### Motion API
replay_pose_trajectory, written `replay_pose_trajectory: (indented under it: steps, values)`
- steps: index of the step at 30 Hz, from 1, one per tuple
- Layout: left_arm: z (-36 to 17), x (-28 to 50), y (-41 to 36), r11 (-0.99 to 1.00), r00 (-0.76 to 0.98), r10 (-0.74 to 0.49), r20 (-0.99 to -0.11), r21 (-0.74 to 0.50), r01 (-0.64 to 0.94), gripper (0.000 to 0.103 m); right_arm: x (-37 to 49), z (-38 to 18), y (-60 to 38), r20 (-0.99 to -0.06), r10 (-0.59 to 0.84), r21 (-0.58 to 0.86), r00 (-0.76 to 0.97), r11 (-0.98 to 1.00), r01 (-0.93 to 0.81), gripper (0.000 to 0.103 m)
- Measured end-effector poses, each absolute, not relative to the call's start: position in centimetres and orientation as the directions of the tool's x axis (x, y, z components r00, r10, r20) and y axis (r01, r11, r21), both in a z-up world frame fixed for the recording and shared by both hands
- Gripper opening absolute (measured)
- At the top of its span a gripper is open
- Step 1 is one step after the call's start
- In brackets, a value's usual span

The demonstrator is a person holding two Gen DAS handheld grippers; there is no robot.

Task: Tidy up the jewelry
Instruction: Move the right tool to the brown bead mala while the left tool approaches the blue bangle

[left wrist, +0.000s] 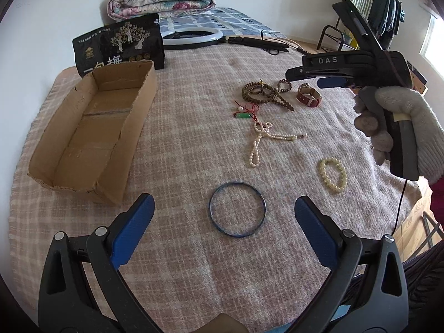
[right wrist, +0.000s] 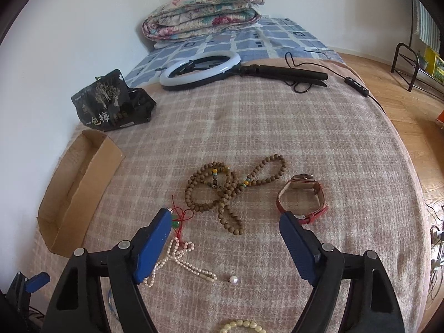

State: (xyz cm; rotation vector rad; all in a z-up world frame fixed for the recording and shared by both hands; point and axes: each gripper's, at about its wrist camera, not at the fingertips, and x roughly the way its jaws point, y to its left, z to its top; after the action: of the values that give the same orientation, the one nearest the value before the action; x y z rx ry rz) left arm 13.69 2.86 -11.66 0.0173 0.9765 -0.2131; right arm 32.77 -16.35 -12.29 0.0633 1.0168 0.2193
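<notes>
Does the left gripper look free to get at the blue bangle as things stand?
Probably yes: the left gripper is open, the blue bangle lies flat between its fingers' line, nothing covering it.

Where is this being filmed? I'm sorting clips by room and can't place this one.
Most likely a bedroom: the jewelry lies on a bed covered with a plaid blanket, a folded floral quilt sits at the far end, and clothes hang on a rack by the window.
</notes>
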Motion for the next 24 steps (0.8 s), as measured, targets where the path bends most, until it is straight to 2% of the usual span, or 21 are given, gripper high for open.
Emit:
replay_pose_trajectory:
  steps: [6,11,24]
  values:
    - [-13.1,14.1,3.5,0.979,0.498,-0.196,-0.845,-0.140,0.147,0.103,34.4,-13.7,-16.0,-0.851,0.243,0.210,0.466,0.970,-0.123,0.075]
    - [-14.1,14.1,3.8,0.978,0.477,-0.202,-0.855,-0.156,0.136,0.103,34.9,-14.6,-15.1,-0.866,0.228,0.188,0.446,0.973,-0.132,0.074]
    - [-15.4,15.2,3.3,0.978,0.452,-0.206,-0.868,-0.163,0.134,0.103,37.0,-17.0,-16.0,-0.883,0.257,0.264,0.394,0.964,-0.038,0.068]
